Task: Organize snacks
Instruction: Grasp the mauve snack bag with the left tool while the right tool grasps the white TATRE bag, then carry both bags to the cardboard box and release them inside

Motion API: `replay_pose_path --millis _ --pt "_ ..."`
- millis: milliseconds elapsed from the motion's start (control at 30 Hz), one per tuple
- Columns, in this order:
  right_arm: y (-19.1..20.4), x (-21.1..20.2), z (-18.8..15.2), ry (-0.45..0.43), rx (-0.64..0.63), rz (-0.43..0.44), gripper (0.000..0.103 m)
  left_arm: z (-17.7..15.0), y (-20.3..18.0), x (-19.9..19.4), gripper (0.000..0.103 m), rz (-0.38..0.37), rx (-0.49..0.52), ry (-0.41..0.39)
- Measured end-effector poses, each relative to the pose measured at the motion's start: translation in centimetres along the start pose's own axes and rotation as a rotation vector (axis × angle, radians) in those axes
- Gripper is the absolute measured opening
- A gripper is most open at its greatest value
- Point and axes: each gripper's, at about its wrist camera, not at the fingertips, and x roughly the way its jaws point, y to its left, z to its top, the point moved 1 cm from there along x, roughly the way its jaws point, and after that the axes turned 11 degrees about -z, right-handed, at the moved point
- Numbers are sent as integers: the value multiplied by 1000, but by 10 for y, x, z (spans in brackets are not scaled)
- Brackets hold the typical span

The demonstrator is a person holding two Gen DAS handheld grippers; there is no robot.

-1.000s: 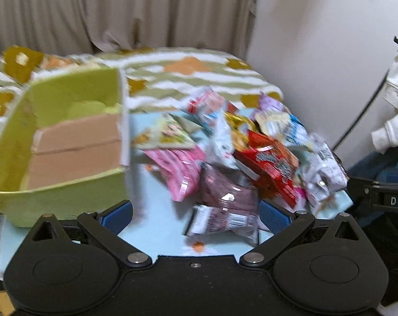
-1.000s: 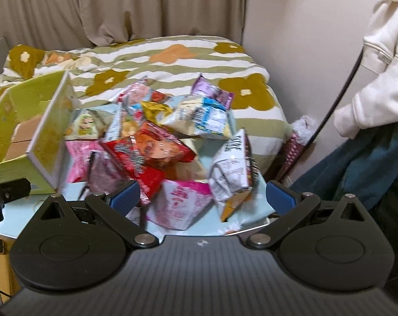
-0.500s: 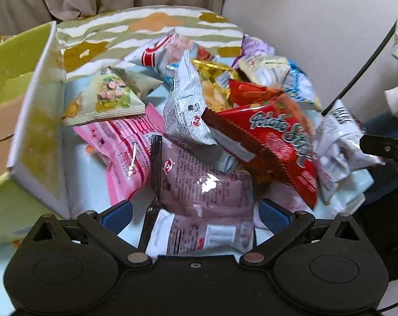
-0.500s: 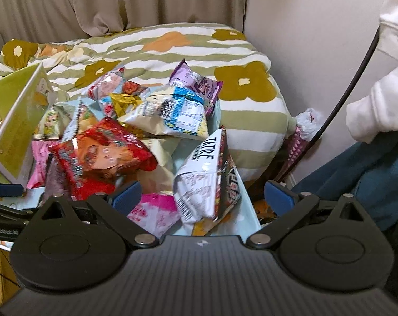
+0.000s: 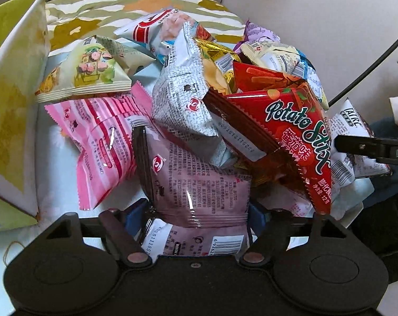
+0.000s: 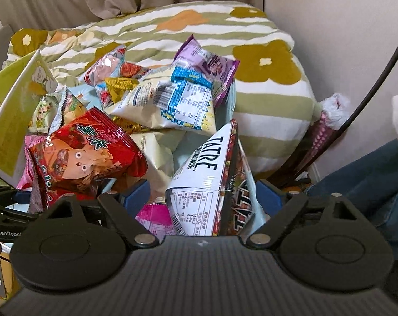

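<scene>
A heap of snack bags lies on a light blue table. My left gripper has its blue pads either side of a mauve bag; the pads look narrowed against it, grip unclear. A red Potato Stick bag, a grey bag and a pink bag lie beyond. My right gripper is open with its pads either side of an upright white TATRE bag, not squeezing it. A red bag lies to its left.
A yellow-green cardboard box stands at the table's left; it also shows in the right wrist view. A bed with a striped flowered cover lies behind. A wall and a black cable are at the right.
Both grippers have moved forward and down into the heap. The left jaws have narrowed around the mauve bag; the right jaws now straddle the TATRE bag.
</scene>
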Motion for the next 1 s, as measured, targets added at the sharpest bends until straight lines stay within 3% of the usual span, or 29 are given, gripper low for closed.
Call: replay_pose_path --millis 500,767,1000 --pt "5 22 2 24 -42 -13 88 -15 -9 -33 77 77 -44 -80" --pt "6 10 -3 1 -47 -12 65 -20 -13 -53 77 114 -62 -125" --pt "3 -18 -2 -31 -37 2 63 -23 -22 -82 77 142 -73 -191"
